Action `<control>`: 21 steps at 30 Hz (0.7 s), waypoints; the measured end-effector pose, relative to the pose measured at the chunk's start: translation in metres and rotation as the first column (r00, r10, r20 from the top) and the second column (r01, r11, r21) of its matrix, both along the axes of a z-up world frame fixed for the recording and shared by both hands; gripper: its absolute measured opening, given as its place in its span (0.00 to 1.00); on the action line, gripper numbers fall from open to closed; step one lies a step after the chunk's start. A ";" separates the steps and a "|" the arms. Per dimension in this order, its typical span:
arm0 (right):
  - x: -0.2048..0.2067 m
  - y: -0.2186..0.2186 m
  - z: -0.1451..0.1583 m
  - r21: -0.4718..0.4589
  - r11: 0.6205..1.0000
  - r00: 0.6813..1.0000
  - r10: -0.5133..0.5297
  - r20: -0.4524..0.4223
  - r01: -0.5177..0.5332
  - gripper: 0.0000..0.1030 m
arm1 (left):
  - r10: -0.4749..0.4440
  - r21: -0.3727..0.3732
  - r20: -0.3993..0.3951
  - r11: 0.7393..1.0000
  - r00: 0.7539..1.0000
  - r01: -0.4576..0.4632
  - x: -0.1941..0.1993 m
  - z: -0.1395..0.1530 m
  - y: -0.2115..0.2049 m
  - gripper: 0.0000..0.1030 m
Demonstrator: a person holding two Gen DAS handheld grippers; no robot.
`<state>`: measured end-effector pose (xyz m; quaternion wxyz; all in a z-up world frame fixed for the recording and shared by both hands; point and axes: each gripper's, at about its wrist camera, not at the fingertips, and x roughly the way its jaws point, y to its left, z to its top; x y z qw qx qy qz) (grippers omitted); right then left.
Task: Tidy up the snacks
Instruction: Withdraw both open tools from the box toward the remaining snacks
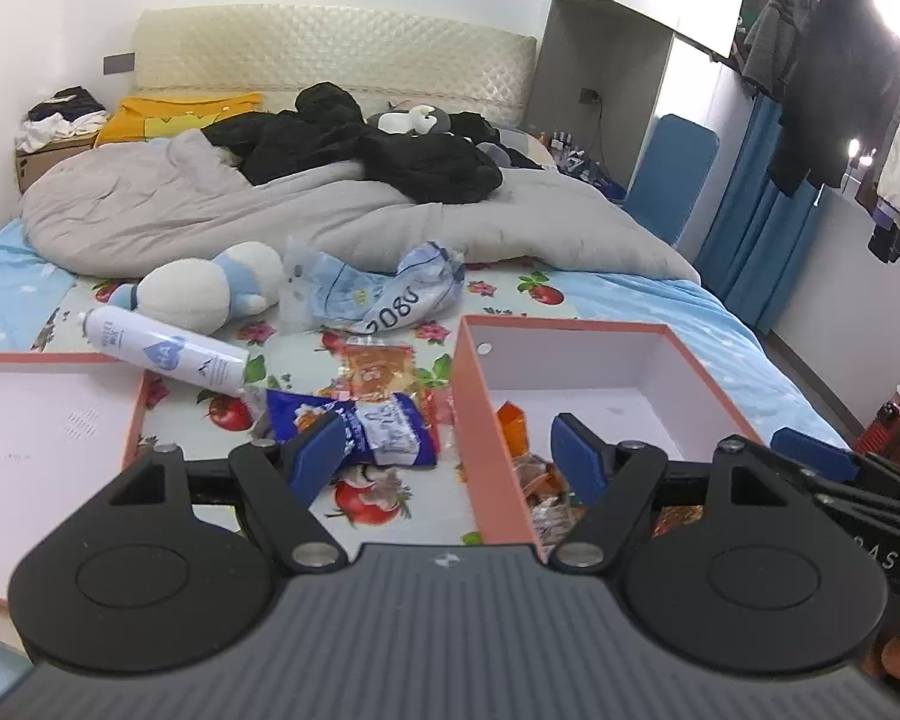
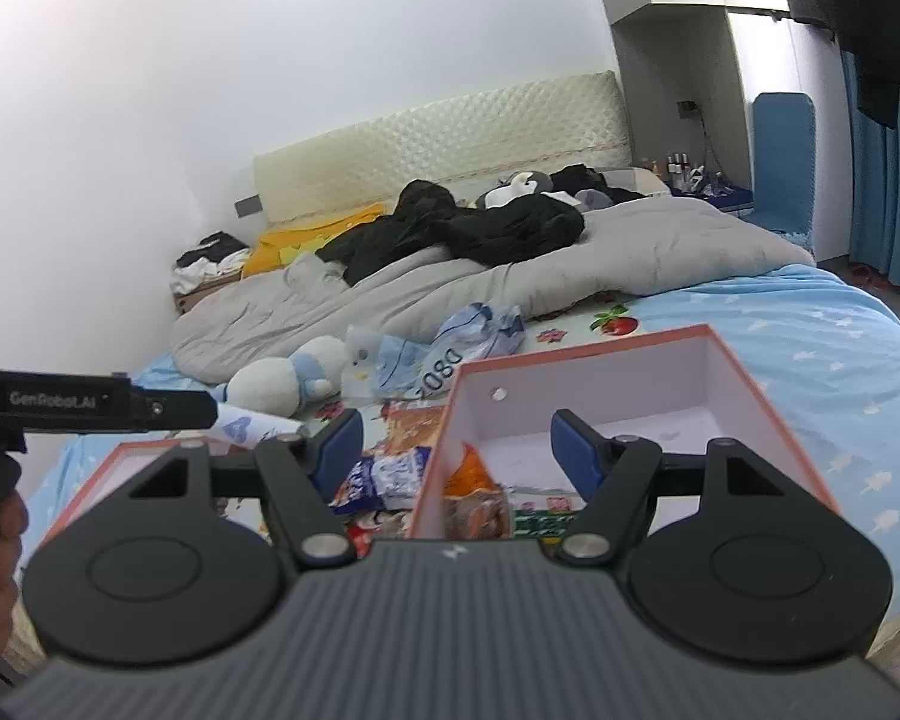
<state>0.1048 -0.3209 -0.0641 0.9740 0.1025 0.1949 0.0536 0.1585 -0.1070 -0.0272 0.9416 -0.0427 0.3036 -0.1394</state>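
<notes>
The bed [image 1: 660, 300] fills both views, its fruit-print sheet bare in the middle. A grey duvet [image 1: 222, 210] is heaped across it at 12 o'clock, with black clothes [image 1: 390, 150] on top.

At 3 o'clock of the sheet's middle stands an open coral box [image 1: 492, 420] with a white inside. It holds snack packets [image 1: 540, 480] at its near end, an orange one [image 2: 471, 468] upright against the left wall. At 9 o'clock lies the shallow coral lid [image 1: 54, 414], inside up.

A white plush toy [image 1: 204, 288] lies at 11 o'clock, just beside a crumpled pale-blue plastic bag [image 1: 390, 294]. A white spray can [image 1: 162, 354] lies on its side between the toy and the lid.

Loose snacks lie on the sheet just left of the box: a blue-and-white packet [image 1: 378, 432], and a clear orange-printed packet [image 1: 378, 366] at 12 o'clock of it.

The left gripper [image 1: 450, 456] hangs above the box's left wall, fingers spread, nothing between them. The right gripper [image 2: 456, 450] likewise hangs spread and empty above the same wall.
</notes>
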 end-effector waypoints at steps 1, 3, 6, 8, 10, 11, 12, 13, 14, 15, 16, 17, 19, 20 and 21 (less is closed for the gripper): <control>0.000 0.006 -0.003 -0.005 1.000 1.000 0.004 -0.004 -0.004 0.69 | 0.002 0.000 -0.004 1.000 1.000 -0.002 -0.002 -0.004 0.004 0.77; -0.002 0.018 -0.009 -0.022 1.000 1.000 0.010 -0.012 -0.010 0.69 | 0.007 -0.001 -0.015 1.000 1.000 -0.007 -0.002 -0.014 0.013 0.77; -0.004 0.034 -0.020 -0.018 1.000 0.999 0.021 -0.029 -0.021 0.69 | 0.023 -0.011 -0.037 1.000 0.999 -0.023 -0.003 -0.029 0.028 0.77; -0.004 0.045 -0.028 -0.021 0.999 0.999 0.035 -0.040 -0.036 0.69 | 0.040 -0.018 -0.054 0.999 0.998 -0.041 -0.005 -0.040 0.039 0.77; -0.006 0.055 -0.034 -0.017 0.998 0.998 0.053 -0.046 -0.053 0.69 | 0.065 -0.029 -0.070 0.997 0.995 -0.067 -0.010 -0.050 0.050 0.77; -0.008 0.059 -0.037 -0.015 0.998 0.997 0.064 -0.044 -0.065 0.69 | 0.074 -0.036 -0.079 0.996 0.994 -0.077 -0.013 -0.055 0.055 0.77; -0.011 0.062 -0.039 -0.015 0.997 0.997 0.071 -0.044 -0.071 0.69 | 0.083 -0.041 -0.086 0.995 0.993 -0.087 -0.017 -0.061 0.061 0.77; -0.013 0.065 -0.042 -0.012 0.997 0.996 0.073 -0.051 -0.074 0.69 | 0.099 -0.044 -0.098 0.994 0.990 -0.103 -0.022 -0.068 0.066 0.77; -0.016 0.066 -0.045 -0.007 0.997 0.995 0.080 -0.057 -0.081 0.69 | 0.117 -0.051 -0.113 0.991 0.987 -0.123 -0.026 -0.074 0.071 0.77; -0.018 0.068 -0.049 -0.002 0.996 0.994 0.092 -0.064 -0.092 0.69 | 0.129 -0.062 -0.125 0.989 0.984 -0.137 -0.030 -0.081 0.077 0.77; -0.020 0.070 -0.052 -0.003 0.995 0.993 0.098 -0.071 -0.099 0.69 | 0.138 -0.070 -0.137 0.986 0.981 -0.148 -0.032 -0.087 0.082 0.77; -0.021 0.072 -0.055 -0.005 0.994 0.991 0.105 -0.078 -0.105 0.69 | 0.148 -0.079 -0.150 0.984 0.977 -0.161 -0.035 -0.094 0.088 0.77; -0.023 0.078 -0.061 -0.008 0.993 0.990 0.114 -0.088 -0.115 0.69 | 0.158 -0.093 -0.171 0.980 0.973 -0.176 -0.038 -0.105 0.095 0.77; -0.023 0.081 -0.064 -0.010 0.993 0.989 0.118 -0.095 -0.119 0.69 | 0.159 -0.100 -0.181 0.979 0.971 -0.179 -0.038 -0.111 0.098 0.77; -0.021 0.084 -0.067 -0.012 0.992 0.987 0.123 -0.105 -0.125 0.69 | 0.159 -0.107 -0.188 0.978 0.969 -0.181 -0.037 -0.115 0.100 0.77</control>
